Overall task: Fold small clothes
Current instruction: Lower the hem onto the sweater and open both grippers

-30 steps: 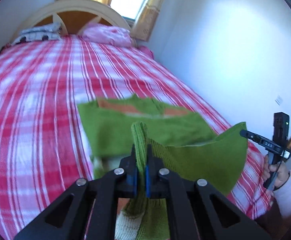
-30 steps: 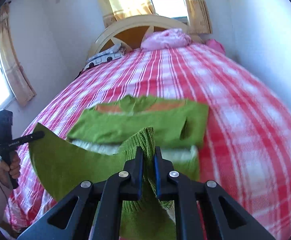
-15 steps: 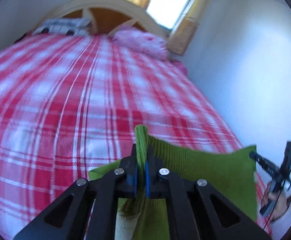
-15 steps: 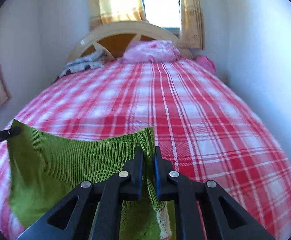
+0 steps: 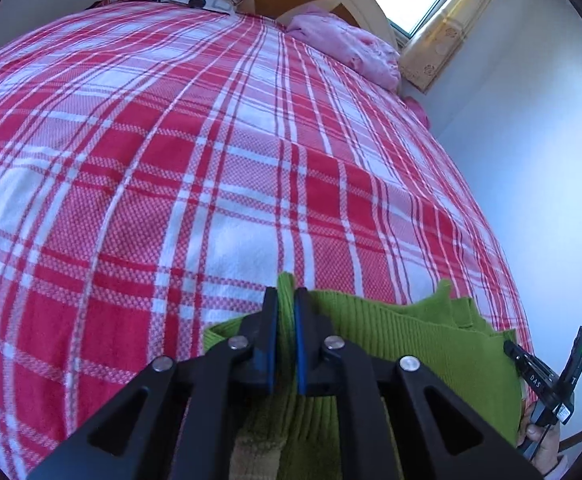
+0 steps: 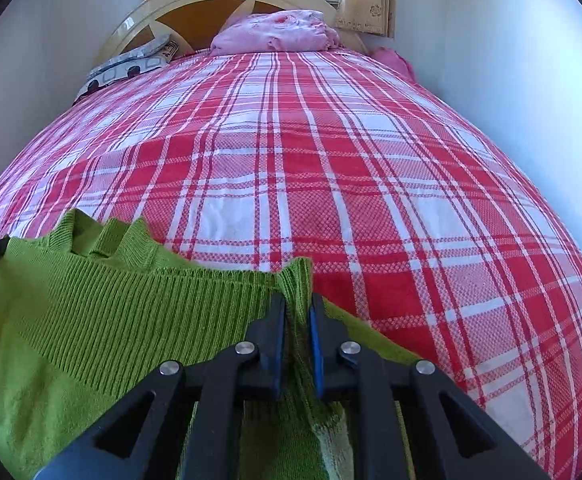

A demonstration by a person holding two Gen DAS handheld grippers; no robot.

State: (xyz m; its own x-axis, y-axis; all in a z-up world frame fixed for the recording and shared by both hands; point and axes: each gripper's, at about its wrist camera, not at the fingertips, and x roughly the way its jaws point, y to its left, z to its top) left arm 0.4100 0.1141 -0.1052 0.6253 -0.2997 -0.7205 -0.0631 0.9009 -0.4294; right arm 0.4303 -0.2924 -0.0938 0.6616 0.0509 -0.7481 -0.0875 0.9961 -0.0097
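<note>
Over the plaid bed (image 5: 211,160), both claws opening, green knit garment (image 6: 91,320) between each.

Both wrist cameras sit low and close over the near end of the bed (image 5: 211,160), facing along it toward the far headboard (image 6: 195,4). The left view looks from the left, the right from the right; both share the plaid cover and the green garment (image 6: 91,300) stretched between them.

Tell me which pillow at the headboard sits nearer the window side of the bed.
The pink pillow, crumpled under the curtained window; the grey-and-white patterned pillow lies toward the bed's other side.
</note>
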